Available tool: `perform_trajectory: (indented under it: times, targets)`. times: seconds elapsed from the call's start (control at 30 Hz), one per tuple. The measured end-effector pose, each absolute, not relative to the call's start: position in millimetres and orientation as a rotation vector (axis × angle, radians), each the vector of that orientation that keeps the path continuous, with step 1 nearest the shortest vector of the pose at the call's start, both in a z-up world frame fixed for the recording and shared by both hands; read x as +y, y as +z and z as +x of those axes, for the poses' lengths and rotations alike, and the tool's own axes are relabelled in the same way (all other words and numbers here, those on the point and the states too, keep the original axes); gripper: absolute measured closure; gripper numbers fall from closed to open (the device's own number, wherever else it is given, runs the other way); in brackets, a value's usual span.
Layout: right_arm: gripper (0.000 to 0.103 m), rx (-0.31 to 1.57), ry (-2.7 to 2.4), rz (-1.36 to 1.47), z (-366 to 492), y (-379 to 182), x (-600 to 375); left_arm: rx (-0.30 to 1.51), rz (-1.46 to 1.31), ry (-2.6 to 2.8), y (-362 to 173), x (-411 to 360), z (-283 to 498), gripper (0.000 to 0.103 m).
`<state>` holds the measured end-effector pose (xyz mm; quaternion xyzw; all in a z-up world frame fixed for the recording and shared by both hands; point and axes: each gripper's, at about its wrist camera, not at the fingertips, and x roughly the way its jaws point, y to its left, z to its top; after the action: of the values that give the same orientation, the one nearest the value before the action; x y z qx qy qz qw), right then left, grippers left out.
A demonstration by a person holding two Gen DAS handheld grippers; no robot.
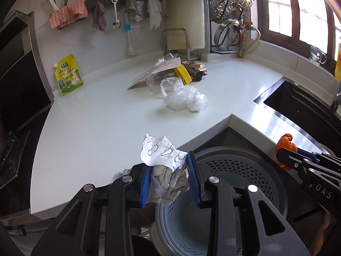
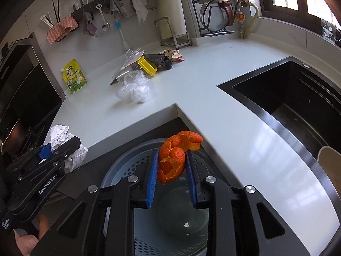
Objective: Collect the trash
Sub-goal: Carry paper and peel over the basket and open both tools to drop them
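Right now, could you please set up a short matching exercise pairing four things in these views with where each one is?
Things:
1. crumpled paper
2. orange peel
3. clear plastic bag
4. yellow pouch

Places:
A. standing against the wall by the black appliance
B. between the left gripper's jaws
C. lying loose on the white counter
D. between the right gripper's jaws, above the grey bin

Pairs: 1-B, 2-D, 3-C, 4-A
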<state>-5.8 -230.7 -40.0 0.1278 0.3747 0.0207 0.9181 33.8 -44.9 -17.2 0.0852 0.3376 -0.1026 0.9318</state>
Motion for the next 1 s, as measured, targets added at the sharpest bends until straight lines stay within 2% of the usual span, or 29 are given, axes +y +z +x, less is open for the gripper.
perform_trajectory:
  times: [0.4, 1.0]
  targets:
    - [0.078, 0.83, -0.02, 0.24, -47, -75, -237, 0.76, 0.166, -0.235, -49, -52, 5, 0.072]
    - [0.078, 0.939, 0.037, 0.241, -29, -118, -222, 0.891, 0.165, -0.262, -100, -58, 17, 0.071]
